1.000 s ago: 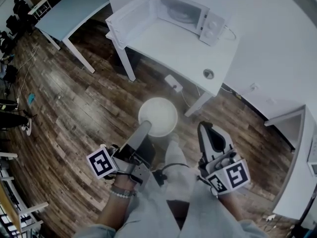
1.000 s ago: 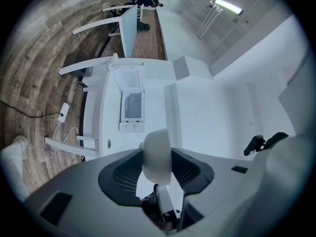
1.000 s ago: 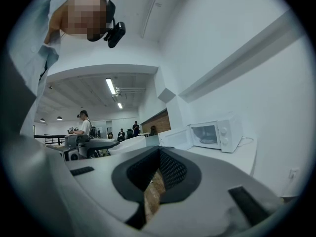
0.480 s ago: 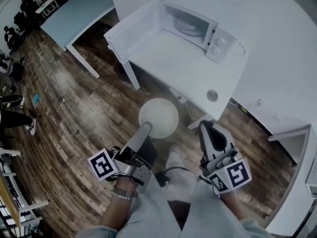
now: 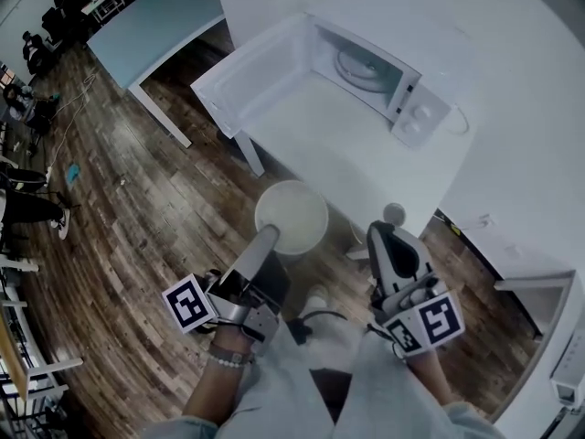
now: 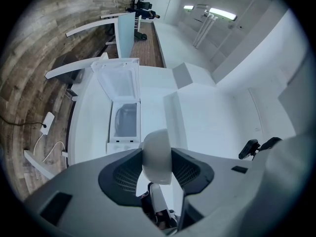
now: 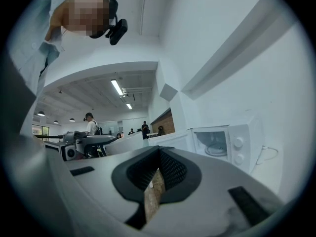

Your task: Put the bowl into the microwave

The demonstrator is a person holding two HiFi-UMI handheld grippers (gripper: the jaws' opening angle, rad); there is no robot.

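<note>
Out in front of the microwave (image 5: 375, 73), just off the near edge of its white table (image 5: 311, 149) and over the wood floor (image 5: 137, 208), is the white bowl (image 5: 292, 216). It's clamped by its rim in the left gripper (image 5: 268, 238) (jaws held apart by the bowl's wall between the pads). The microwave door (image 5: 247, 76) is swung wide open, with the turntable (image 5: 364, 64) visible inside. The right gripper (image 5: 384, 238) is level with the bowl, equally short of the microwave, jaws closed together and empty. There's a small round thing (image 5: 393, 212) on the table's near edge, maybe a cap, too small to tell.
</note>
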